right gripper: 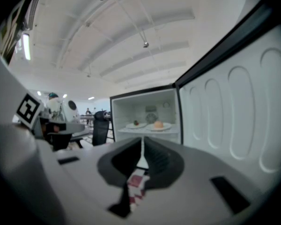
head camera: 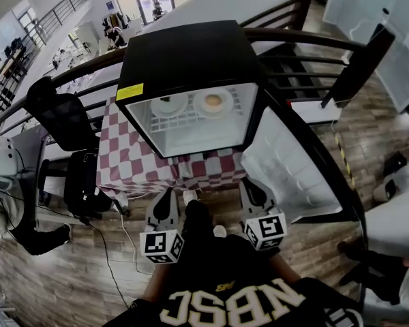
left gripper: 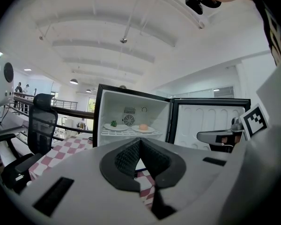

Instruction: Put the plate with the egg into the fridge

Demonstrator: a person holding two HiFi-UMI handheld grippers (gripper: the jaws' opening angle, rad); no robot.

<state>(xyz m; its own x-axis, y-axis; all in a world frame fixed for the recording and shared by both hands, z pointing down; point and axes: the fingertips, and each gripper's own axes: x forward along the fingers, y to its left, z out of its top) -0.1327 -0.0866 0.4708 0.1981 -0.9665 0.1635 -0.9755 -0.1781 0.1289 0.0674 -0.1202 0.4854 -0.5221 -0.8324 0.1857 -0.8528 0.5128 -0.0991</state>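
Head view, fridge: the fridge [head camera: 184, 53] stands on a checked cloth [head camera: 123, 155], its door [head camera: 286, 162] swung wide to the right.
Head view, task's thing: the plate with the egg [head camera: 213, 102] lies on the wire shelf [head camera: 191, 120] inside, toward the shelf's right edge. A second plate [head camera: 169, 105] sits just beside it on the left.
Head view, grippers: the left gripper [head camera: 167, 195] and right gripper [head camera: 249, 184] hang low by the person's body, well apart from the fridge.
Left gripper view, jaws: pressed together with nothing between them; both plates show beyond, on the shelf.
Right gripper view, jaws: likewise closed and empty; the door's inner face fills the right side.
Step in hand: the plate looks already placed, so likely only the door is left.
Doing it well: push the door near its free edge with closed jaws, swing it steadily, and avoid a slam that could jolt the plates.
Count: two plates, one egg, one fridge, one door, one shelf, two grippers.
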